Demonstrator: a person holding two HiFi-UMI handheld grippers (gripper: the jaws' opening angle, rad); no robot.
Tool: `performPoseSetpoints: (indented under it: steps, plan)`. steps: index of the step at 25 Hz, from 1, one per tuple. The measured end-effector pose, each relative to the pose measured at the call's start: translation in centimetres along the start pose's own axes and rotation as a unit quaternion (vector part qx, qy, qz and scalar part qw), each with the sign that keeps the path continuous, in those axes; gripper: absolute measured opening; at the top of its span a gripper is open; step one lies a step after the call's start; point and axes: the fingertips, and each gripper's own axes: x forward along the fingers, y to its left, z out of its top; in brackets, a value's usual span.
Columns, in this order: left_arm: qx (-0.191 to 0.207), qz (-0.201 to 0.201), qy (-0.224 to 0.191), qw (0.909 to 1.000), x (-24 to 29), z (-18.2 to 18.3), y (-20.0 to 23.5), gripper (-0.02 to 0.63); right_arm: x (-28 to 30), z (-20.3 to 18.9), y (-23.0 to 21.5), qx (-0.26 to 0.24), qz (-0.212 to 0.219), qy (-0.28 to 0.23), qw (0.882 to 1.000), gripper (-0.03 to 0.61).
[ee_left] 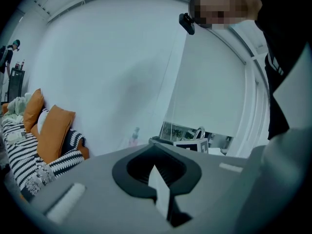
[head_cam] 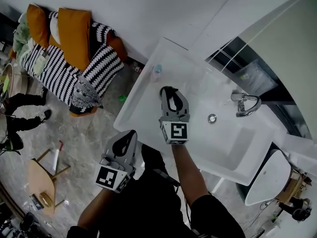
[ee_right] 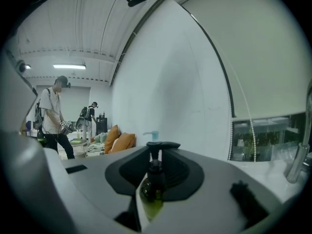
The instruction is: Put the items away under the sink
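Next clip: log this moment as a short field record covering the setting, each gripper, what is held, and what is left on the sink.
setting: white sink with faucet
right gripper: over the sink, closed on a dark pump bottle that holds greenish liquid
left gripper: in front of the sink's edge, jaws together, empty
left on sink: pale pump bottle at the far corner

Site: you're standing in a mock home set — white washbasin (head_cam: 143, 103) with chrome tap (head_cam: 246, 104) | striped sofa (head_cam: 54, 73), orange cushions (head_cam: 74, 31) | grey marble-look floor (head_cam: 94, 133) — other people (ee_right: 51, 116) working behind.
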Motion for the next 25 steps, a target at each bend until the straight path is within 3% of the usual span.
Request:
performPoseSetpoints:
  steps: [19,25]
  plan:
    - [0.023,-0.033,-0.029,0.9988,-1.0,2.6,-2.4,0.006,-6.6,3.2,0.9,0.006,-0.006,-0.015,1.000,0.081]
    - [0.036,-0.055,-0.041,0.9970,-3.1,3.4,-2.8,0.006,-9.3,3.5,1.6,0.012,-0.033,-0.014,0.999,0.081]
